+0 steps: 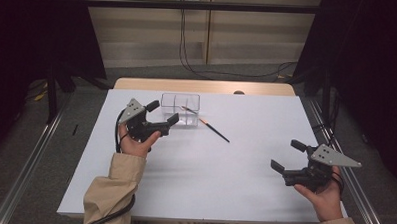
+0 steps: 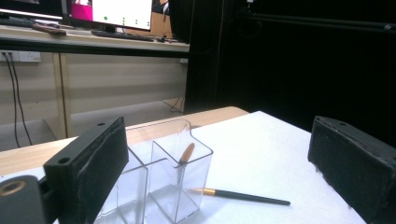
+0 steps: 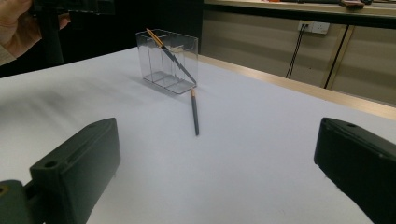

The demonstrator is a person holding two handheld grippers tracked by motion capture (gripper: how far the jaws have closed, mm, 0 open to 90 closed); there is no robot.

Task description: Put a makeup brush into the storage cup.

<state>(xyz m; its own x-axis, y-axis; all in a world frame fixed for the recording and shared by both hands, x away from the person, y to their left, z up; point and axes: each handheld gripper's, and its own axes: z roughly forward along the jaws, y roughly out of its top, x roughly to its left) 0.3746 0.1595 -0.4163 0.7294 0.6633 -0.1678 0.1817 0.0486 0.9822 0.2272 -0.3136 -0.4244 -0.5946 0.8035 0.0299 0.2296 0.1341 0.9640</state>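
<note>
One brush [image 3: 172, 56] leans inside the clear holder [image 1: 180, 109], so you look to be between brushes: the second brush [image 1: 215, 129] lies flat on the white table [image 1: 244, 183], just beside the holder. Your left gripper [image 1: 162, 113] hovers level beside the holder, jaws wide and empty (it has nothing to release). Your right gripper [image 1: 288, 155] rests low near the table's right edge, jaws wide too. Next, probably pinch the lying brush mid-handle.

Divided box [image 1: 180, 109] at table [image 1: 209, 182] rear-left; one pencil [image 2: 185, 155] inside, second pencil [image 1: 215, 130] lying just right.
</note>
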